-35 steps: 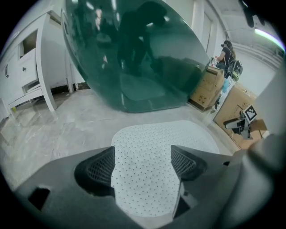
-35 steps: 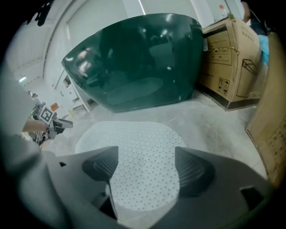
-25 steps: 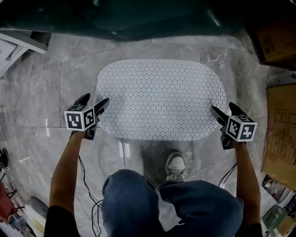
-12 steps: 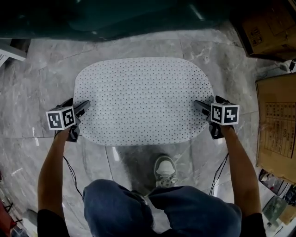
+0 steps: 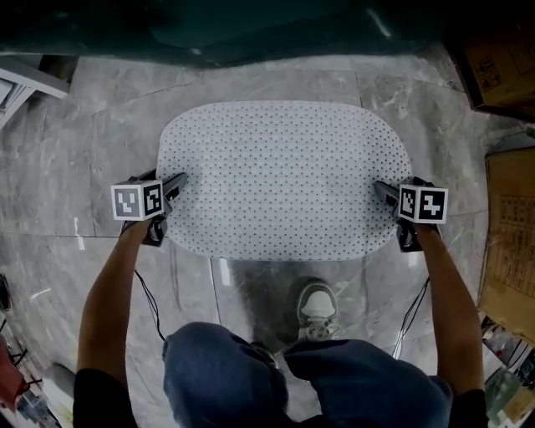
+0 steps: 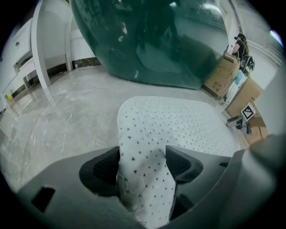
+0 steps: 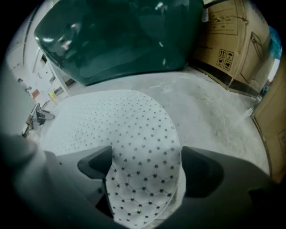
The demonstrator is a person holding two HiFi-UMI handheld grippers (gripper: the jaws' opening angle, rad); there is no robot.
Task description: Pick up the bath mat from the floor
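Reaching down at both short ends of the bath mat (image 5: 284,175), the person has a gripper at each one. The mat lies spread flat on the marble floor (image 5: 75,167), with the person's shoe (image 5: 318,305) just off its near long edge and a dark green tub (image 5: 251,25) beyond its far edge. At the mat's left end the left gripper (image 5: 171,188) has the rim bunched up between its jaws, which have just been closing, and both pads look pressed against the material. At the mat's right end the right gripper (image 5: 386,194) straddles a curled-up lip of the rim. Its jaws have just been opening and stand wide, with a sliver of gap at one pad, so it has no grip. The mat looks thin, light and pliant, since its rim folds readily. It will probably sag in the middle when lifted. A deep bite on the doubled-over rim at each end seems safest, because a shallow pinch could slip off.
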